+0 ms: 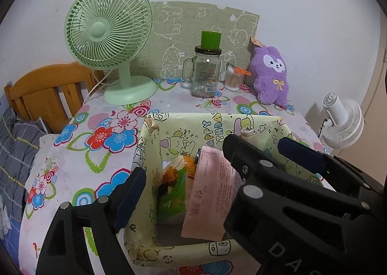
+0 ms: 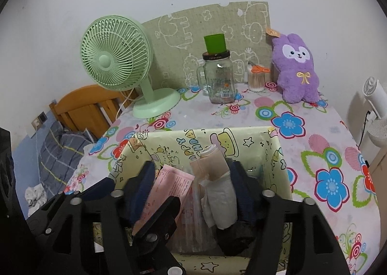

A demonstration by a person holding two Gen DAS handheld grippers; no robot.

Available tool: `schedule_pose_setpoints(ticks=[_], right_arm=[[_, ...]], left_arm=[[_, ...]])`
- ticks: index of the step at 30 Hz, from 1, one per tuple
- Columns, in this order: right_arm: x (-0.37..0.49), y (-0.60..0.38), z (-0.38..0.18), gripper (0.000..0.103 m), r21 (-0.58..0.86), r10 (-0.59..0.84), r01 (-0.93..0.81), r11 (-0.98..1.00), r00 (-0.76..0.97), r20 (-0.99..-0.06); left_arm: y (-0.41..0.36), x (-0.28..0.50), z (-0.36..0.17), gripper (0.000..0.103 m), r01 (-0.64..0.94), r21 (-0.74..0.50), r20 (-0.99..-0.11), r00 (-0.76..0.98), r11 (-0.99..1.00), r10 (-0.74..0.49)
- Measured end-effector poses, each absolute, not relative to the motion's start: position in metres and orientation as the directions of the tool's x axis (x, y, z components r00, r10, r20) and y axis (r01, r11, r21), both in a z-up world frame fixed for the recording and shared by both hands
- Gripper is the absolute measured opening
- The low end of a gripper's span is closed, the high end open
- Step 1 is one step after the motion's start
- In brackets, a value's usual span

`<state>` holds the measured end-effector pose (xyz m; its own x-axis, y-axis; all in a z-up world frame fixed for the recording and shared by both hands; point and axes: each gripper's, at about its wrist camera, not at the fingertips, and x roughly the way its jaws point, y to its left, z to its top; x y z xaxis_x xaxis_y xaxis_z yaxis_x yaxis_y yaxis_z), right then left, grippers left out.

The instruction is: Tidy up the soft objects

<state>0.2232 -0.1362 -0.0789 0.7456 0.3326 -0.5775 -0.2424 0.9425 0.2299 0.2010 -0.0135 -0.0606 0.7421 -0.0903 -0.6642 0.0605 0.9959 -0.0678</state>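
A box [image 1: 183, 127] [image 2: 241, 134] wrapped in yellow cartoon paper stands on the flowered table. Inside it are a pink packet [image 1: 212, 190] [image 2: 169, 183], a green and orange packet [image 1: 176, 183] and a beige and white rolled bundle [image 2: 217, 190] on something dark. My left gripper [image 1: 212, 156] is open over the box, the pink packet loose between its fingers. My right gripper [image 2: 192, 164] is open too, with the bundle and the pink packet between its pads. The two grippers interleave, one finger of each crossing the other's view. A purple plush toy [image 1: 269, 76] [image 2: 297, 69] sits at the back right.
A green desk fan [image 1: 108, 30] stands at the back left. Beside it is a glass jar mug [image 1: 205, 74] with a green cup on its lid, then a tub of cotton swabs [image 1: 233, 79]. A wooden headboard [image 1: 48, 91] is left, a white fan [image 1: 343, 125] right.
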Motion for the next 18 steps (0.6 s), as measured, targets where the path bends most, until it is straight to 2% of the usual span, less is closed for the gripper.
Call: schedule_pose_setpoints(ticks=[2, 7, 18], right_arm=[[0.221, -0.138, -0.078, 0.072, 0.23, 0.331, -0.24, 0.943, 0.746, -0.578], [0.212, -0.142, -0.075, 0.084, 0.224, 0.321, -0.233, 0.946, 0.756, -0.571], [0.187, -0.155, -0.063, 0.098, 0.215, 0.285, -0.197, 0.957, 0.785, -0.55]], left_arm=[[-0.015, 0.199, -0.059, 0.089, 0.06, -0.061, -0.661, 0.746, 0.996, -0.085], [-0.018, 0.191, -0.053, 0.097, 0.053, -0.032, -0.646, 0.761, 0.998, -0.061], [-0.026, 0.171, -0.043, 0.102, 0.065, -0.027, -0.625, 0.777, 0.997, -0.068]])
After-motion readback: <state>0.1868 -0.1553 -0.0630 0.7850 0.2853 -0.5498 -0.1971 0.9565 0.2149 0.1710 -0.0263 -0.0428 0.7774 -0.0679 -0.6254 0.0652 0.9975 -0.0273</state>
